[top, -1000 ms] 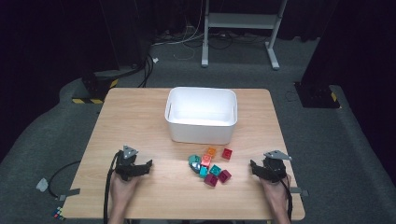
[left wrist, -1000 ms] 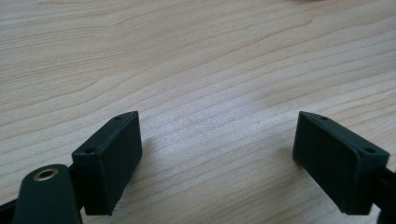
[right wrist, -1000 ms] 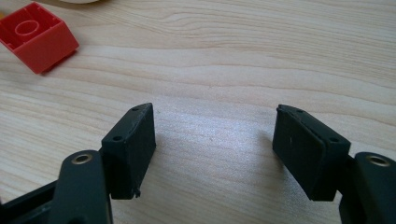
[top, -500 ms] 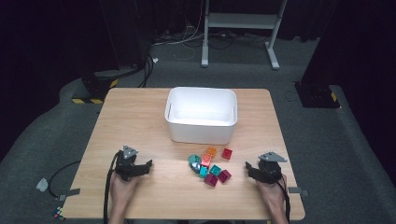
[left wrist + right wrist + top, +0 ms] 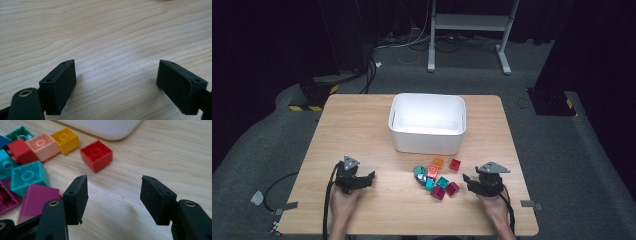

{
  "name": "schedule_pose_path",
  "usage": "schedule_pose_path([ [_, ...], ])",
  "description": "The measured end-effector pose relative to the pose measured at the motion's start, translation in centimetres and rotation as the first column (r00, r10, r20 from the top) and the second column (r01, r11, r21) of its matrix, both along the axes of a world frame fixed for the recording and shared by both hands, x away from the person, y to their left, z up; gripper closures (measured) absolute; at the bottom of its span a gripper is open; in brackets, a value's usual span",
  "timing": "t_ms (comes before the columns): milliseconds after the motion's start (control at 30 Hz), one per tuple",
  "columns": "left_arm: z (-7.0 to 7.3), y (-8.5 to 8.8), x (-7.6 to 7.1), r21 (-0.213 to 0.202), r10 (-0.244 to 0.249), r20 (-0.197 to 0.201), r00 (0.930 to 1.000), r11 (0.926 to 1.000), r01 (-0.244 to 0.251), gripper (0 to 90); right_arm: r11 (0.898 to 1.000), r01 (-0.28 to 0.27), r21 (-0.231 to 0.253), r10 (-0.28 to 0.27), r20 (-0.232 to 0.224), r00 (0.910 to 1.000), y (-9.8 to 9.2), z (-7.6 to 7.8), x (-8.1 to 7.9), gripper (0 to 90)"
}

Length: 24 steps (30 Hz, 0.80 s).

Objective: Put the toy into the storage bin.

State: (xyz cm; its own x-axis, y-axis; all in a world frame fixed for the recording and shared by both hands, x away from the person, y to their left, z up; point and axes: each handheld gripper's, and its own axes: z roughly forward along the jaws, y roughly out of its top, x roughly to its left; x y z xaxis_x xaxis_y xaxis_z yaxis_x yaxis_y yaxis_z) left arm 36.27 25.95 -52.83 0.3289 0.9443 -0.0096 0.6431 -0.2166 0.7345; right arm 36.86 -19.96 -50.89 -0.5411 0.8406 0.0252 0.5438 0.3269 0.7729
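Right hand-held gripper (image 5: 113,202), jaws wide but just been closing with nothing between them, nears red block (image 5: 96,155) beside white bin (image 5: 427,122) on surface (image 5: 362,125); left hand-held gripper (image 5: 116,87) agape, empty; best centre block before squeezing.

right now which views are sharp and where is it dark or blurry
High view: table evenly lit, the room around it nearly black, the white bin bright. Right gripper view: red block fairly sharp, the near fingers soft and casting a faint shadow. Left gripper view: wood grain crisp, fingers slightly blurred.
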Motion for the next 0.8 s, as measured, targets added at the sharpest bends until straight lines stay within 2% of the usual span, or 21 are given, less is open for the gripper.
schedule_pose_path([
  [200, 0.0, 0.0, 0.0, 0.0, -0.001, 0.0, 1.0, 1.0, 0.001, 16.3, 0.999, -0.032, 0.005, 0.033, -0.019, 0.9993, 1.5, 0.2, 1.1, 37.1],
  [467, 0.0, 0.0, 0.0, 0.0, -0.001, 0.001, 1.0, 1.0, 0.001, 16.3, 1.0, -0.025, 0.004, 0.025, -0.058, 0.998, 2.9, -0.4, 3.1, 30.2],
  [700, 0.0, 0.0, 0.0, 0.0, -0.002, 0.001, 1.0, 1.0, 0.002, 16.3, 1.0, -0.026, -0.008, 0.025, -0.072, 0.9971, 4.2, -0.8, 4.1, 30.3],
  [800, 0.0, 0.0, 0.0, 0.0, -0.002, 0.001, 1.0, 1.0, 0.002, 16.3, 1.0, -0.025, -0.009, 0.024, -0.07, 0.9973, 4.4, -0.9, 4.4, 33.7],
])
